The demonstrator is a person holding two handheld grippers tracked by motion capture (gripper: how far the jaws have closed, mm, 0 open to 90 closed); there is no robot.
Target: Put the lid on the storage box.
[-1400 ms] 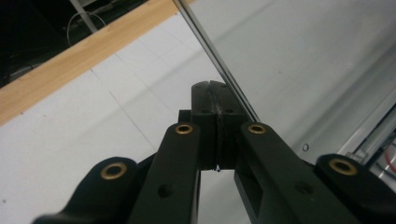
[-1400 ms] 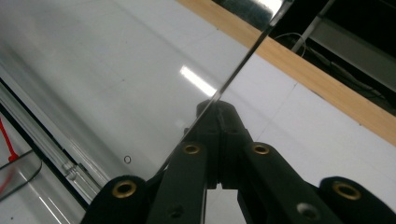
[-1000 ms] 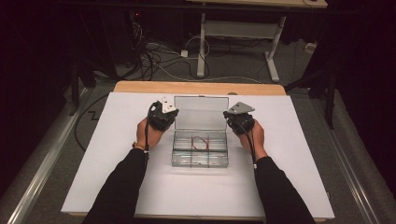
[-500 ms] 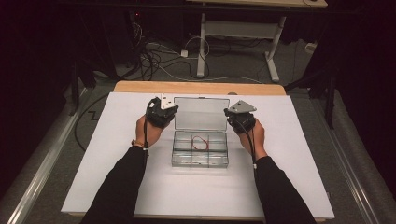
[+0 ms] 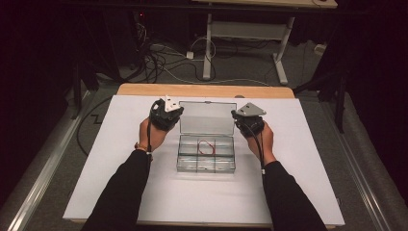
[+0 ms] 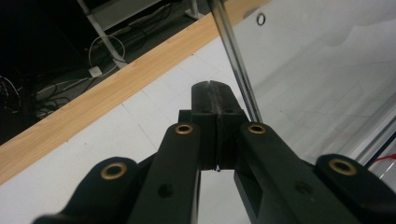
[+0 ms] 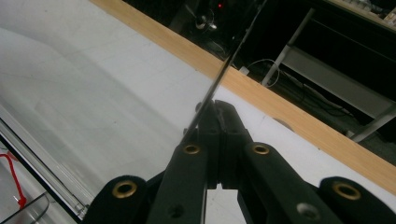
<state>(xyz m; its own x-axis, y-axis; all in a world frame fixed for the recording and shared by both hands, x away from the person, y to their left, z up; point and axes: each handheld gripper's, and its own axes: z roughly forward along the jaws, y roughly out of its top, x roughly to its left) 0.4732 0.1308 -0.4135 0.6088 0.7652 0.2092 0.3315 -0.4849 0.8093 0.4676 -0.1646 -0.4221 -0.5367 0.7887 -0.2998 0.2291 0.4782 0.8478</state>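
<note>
While lid stands raised, box [image 5: 206, 159] seemingly lies crosswise.

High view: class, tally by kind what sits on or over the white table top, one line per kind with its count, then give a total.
Clear plastic compartment box, lid open: 1
Red cord loop inside the box: 1
Handheld grippers, jaws shut: 2, left gripper and right gripper
Total: 4
</note>
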